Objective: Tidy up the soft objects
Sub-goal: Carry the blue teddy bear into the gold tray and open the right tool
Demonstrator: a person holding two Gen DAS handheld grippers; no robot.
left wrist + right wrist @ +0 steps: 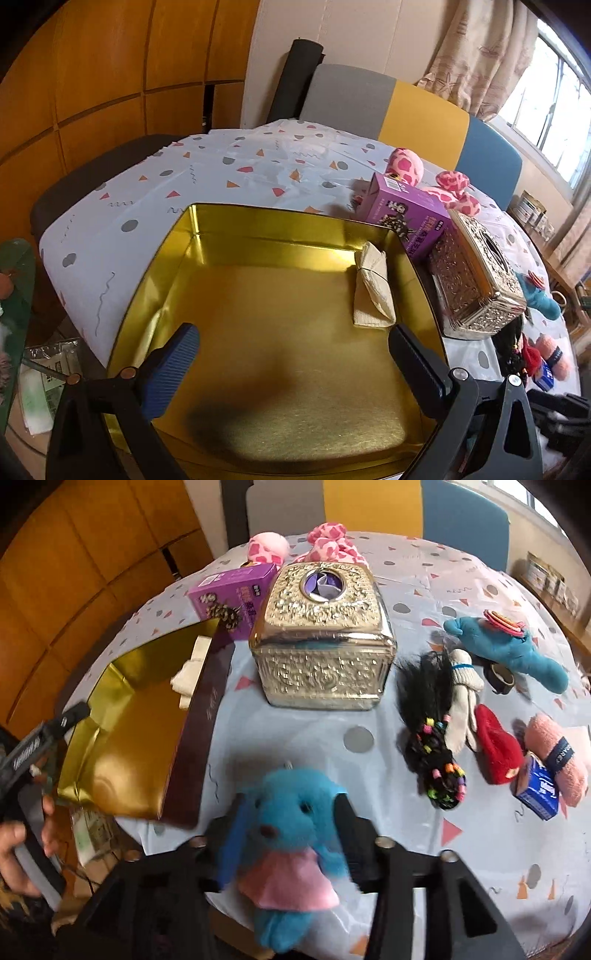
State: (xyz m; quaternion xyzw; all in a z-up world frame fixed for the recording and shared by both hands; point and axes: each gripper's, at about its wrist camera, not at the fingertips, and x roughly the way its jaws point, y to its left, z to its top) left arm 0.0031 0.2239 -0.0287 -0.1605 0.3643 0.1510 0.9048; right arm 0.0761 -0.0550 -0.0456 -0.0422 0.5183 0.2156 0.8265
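Blue plush dog held in right tool, above worktop edge.
Left tool wide, empty, over gold box. Risk: soft, partial grip may let dog slip off edge.

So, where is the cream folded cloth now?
The cream folded cloth lies inside the gold tin box, against its right wall in the left wrist view, just across that wall from the purple carton.
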